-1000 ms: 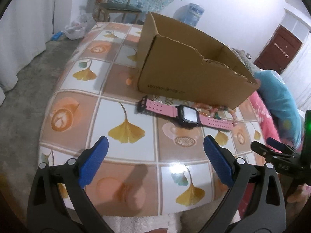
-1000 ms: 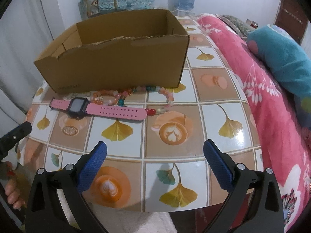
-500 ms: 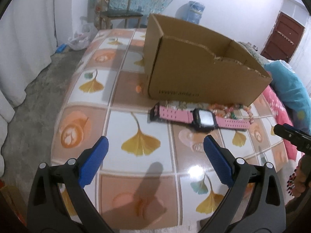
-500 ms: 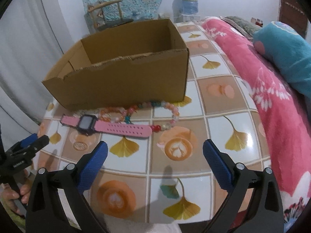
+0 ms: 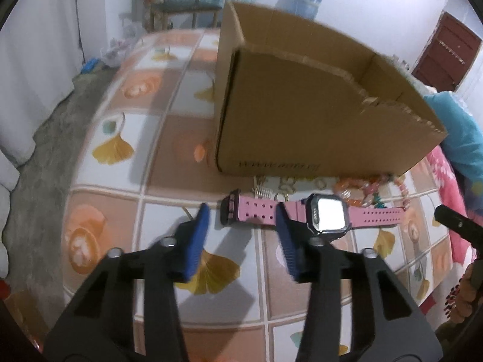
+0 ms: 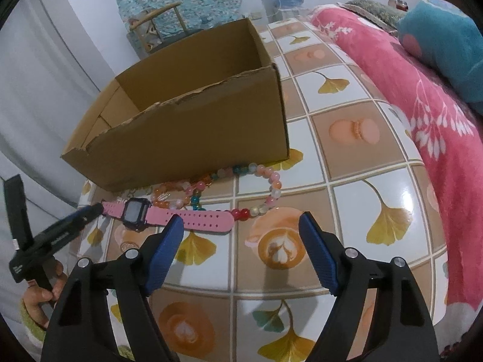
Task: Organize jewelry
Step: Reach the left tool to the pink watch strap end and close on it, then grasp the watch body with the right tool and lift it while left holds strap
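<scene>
Both grippers unclenched, jaws just closing | left gripper [image 5: 241, 211] straddled pink watch [image 5: 317, 217] strap's buckle end beside cardboard box [image 5: 302, 120] | right gripper [image 6: 241, 220] grasped nothing | I judged: lower fully, then pinch strap.

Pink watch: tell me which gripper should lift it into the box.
Left, probably. The left gripper, jaws just narrowing, already brackets the watch at its buckle-end strap. The right gripper sits past the strap's free end, nearer the beads, beside the box.
</scene>
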